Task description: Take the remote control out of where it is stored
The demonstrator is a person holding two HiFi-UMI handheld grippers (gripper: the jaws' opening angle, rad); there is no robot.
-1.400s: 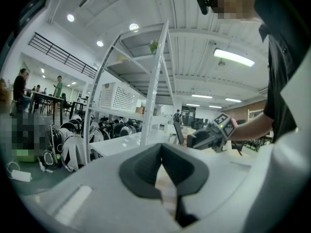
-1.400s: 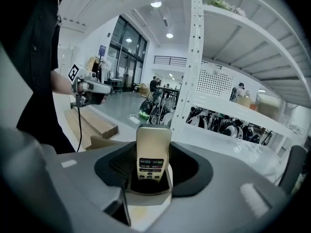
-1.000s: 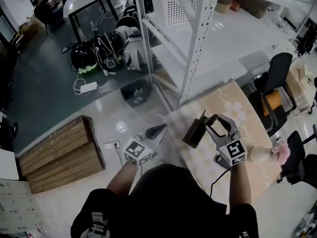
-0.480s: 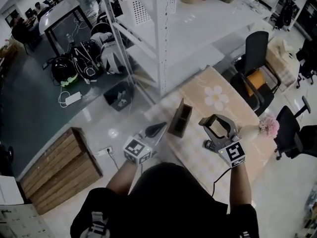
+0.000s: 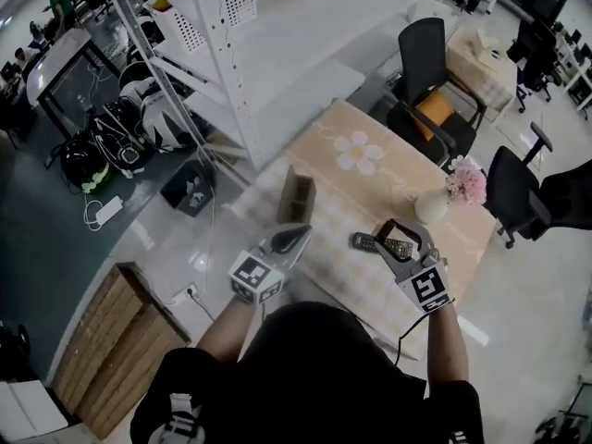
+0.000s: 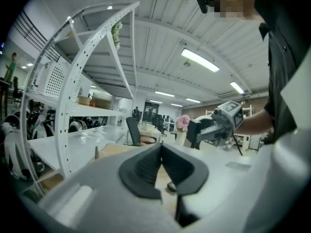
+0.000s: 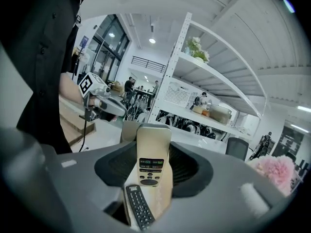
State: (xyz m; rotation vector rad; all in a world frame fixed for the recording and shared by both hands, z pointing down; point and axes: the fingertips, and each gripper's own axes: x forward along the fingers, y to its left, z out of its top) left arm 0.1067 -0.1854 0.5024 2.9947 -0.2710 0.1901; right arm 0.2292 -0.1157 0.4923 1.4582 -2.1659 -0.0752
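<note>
Bare beige flower-print tablecloth (image 5: 407,174) open at frame centre, upright brown holder box (image 5: 296,197) at its left edge, small black remote control (image 5: 365,241) lying lower centre, white vase of pink flowers (image 5: 430,208) right of centre, white perforated metal shelving rack (image 5: 296,54) barring the upper left

right gripper (image 7: 153,155): bottom centre, jaws clamped on beige remote, a pad against each long edge
beige remote (image 7: 154,139): upright in frame, buttons toward camera, top end past the pad tips
black remote (image 7: 140,206): bottom centre, tilted, overlaps beige one's lower left; gripped or not, can't tell
left gripper (image 7: 120,109): mid left, marker cube on top
rack (image 7: 175,57): white, upper centre to right
flowers (image 7: 277,171): pink, lower right
</note>
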